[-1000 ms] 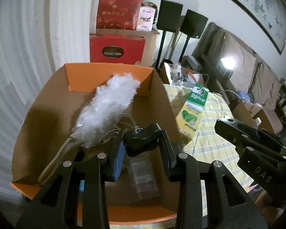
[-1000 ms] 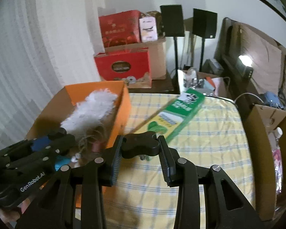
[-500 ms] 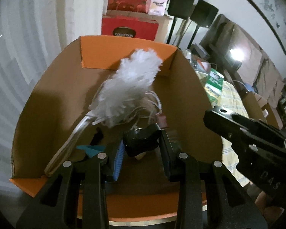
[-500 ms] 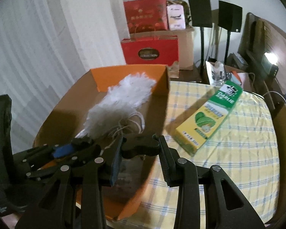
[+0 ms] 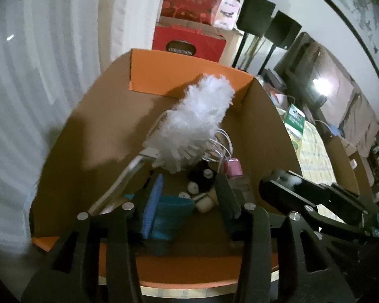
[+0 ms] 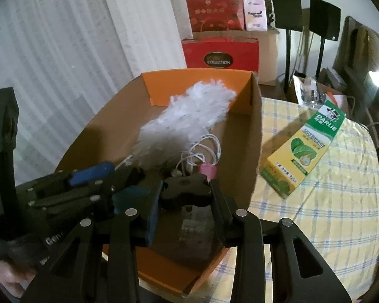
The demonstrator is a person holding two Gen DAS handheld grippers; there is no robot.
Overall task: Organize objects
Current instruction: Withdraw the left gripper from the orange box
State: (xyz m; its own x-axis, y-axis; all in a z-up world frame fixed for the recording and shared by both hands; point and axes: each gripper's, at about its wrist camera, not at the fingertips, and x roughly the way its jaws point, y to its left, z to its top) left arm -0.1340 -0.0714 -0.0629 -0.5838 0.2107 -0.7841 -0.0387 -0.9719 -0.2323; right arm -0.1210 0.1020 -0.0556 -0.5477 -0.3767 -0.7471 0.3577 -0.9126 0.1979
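Observation:
An orange cardboard box point(image 5: 189, 260) point(image 6: 194, 85) holds a white feather duster point(image 5: 197, 123) point(image 6: 189, 116), a white cable point(image 5: 222, 144), a pink item point(image 5: 233, 166), a teal object point(image 5: 171, 214) and small bits. My left gripper point(image 5: 189, 202) point(image 6: 123, 176) hangs over the box's near end. Its jaws are opening and the pads press on nothing. A black knob point(image 5: 202, 175) lies on the box floor just beyond them. My right gripper point(image 6: 185, 202) point(image 5: 267, 189) is over the box's right side, shut on a second black knob point(image 6: 187, 192).
A green and yellow toothpaste carton point(image 6: 305, 146) lies on the yellow checked tablecloth point(image 6: 328, 214) right of the box. Red gift bags point(image 6: 219, 53) and two black speakers point(image 6: 288, 7) on stands are behind. A white curtain point(image 6: 63, 50) hangs at the left.
Both grippers moved forward and down over the box. The left jaws widened and the black knob left them; it now lies in the box. The right still grips its knob.

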